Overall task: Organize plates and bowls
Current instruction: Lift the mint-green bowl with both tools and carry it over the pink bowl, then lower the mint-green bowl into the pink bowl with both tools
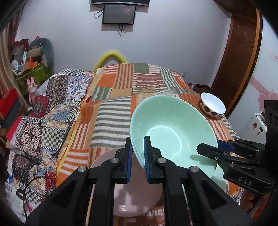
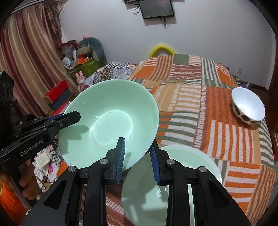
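Observation:
A large mint-green bowl is held in the air above the patchwork bedspread. My left gripper is shut on its left rim, and my right gripper is shut on its right rim; the bowl also shows in the right wrist view. The right gripper appears in the left wrist view, the left gripper in the right wrist view. Under the bowl lie a pink plate and a mint-green plate. A small white bowl with brown spots stands at the far right.
The orange, green and white striped bedspread covers the bed. Clutter, boxes and patterned cloths lie to the left. A wooden door is at the right, a wall screen straight ahead.

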